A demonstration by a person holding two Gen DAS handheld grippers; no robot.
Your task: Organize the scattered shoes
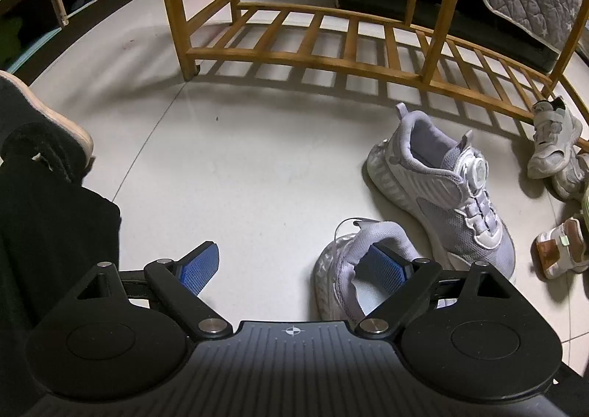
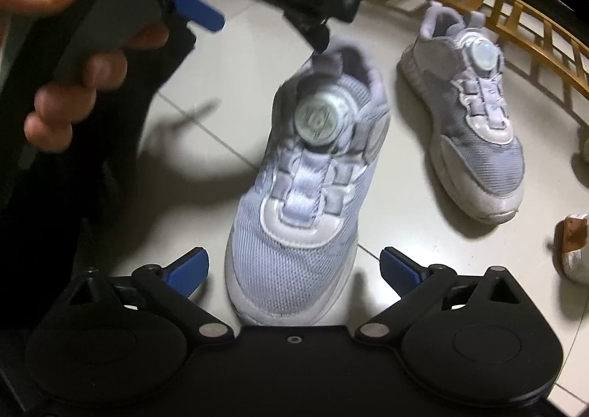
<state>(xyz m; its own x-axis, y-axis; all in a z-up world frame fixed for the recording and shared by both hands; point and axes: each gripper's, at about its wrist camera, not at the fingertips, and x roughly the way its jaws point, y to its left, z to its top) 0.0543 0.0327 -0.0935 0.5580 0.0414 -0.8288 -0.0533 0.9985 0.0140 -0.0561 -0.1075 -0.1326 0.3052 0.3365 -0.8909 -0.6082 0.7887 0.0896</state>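
Pale floor tiles (image 1: 228,174) carry scattered lilac sneakers before a wooden rack (image 1: 331,48). Left tool (image 1: 291,269) gapes, one finger in near sneaker's (image 2: 305,196) collar, probably to lift; right tool (image 2: 294,269) wide, straddling its toe, gripping nothing.

Both claws point steeply down, jaws wide and gripping nothing: left claw (image 1: 294,269), right claw (image 2: 294,269), bare hand (image 2: 73,59) wrapped round the left handle.
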